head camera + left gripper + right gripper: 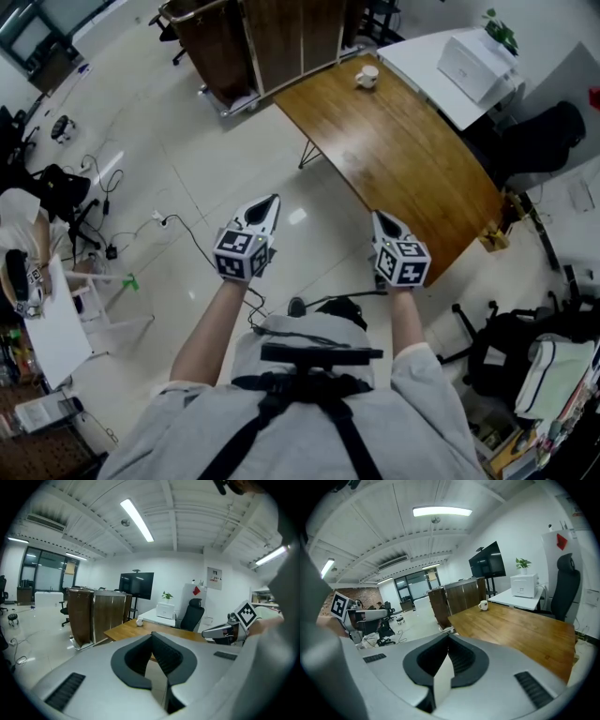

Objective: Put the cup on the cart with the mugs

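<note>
White handled cup [367,77], upright at the far end of the curved wood-grain counter [403,159], near the dark wood-panelled cart [281,37]. Left gripper [271,201] and right gripper [377,217], smooth grey shells with ribbed black pads, both clenched on nothing, well apart from the cup, above glossy pale floor tiles [187,141].

Your table [394,150] is varnished wood, smooth with a soft sheen. The floor [187,141] is pale glossy tile that reflects the lights. The cup [367,77] looks like white glazed ceramic. Your left gripper [266,202] and right gripper [379,218] have matt grey plastic shells and black ribbed pads [461,658]. The cart [281,37] has dark wood panels.
</note>
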`<state>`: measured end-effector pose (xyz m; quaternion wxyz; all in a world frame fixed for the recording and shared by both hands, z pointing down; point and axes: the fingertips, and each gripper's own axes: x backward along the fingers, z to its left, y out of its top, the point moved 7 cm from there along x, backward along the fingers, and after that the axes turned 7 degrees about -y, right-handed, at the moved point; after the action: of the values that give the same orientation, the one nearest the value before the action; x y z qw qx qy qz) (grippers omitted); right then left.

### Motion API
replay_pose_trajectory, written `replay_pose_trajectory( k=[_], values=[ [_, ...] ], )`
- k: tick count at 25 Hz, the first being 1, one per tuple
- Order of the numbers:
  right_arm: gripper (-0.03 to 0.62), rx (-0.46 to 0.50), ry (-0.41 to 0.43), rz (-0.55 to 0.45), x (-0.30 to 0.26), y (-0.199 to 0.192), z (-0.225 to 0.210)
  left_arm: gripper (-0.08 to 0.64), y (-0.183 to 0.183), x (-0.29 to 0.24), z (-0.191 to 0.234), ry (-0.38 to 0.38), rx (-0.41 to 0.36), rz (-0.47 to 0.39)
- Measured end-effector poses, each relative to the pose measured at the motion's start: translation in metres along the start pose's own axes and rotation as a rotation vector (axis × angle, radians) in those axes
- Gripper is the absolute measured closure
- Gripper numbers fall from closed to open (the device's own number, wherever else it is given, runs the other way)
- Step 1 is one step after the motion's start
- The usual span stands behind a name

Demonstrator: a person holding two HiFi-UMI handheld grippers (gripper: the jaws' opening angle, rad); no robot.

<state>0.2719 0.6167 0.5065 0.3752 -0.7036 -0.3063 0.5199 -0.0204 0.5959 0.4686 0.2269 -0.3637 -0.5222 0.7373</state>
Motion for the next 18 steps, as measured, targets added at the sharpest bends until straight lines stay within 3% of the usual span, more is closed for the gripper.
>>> replay_pose_trajectory(
  k=[7, 18],
  values=[
    [0.592, 0.001, -0.02, -0.016, -0.02, 0.018, 0.012, 0.558, 0.005, -0.014, 0.024, -0.025, 0.009, 0.002],
    [0.592, -0.021, 0.02, -0.014, -0.109, 0.067, -0.032, 0.558, 0.042, -0.108, 0.068, -0.011, 0.018, 0.013]
  ],
)
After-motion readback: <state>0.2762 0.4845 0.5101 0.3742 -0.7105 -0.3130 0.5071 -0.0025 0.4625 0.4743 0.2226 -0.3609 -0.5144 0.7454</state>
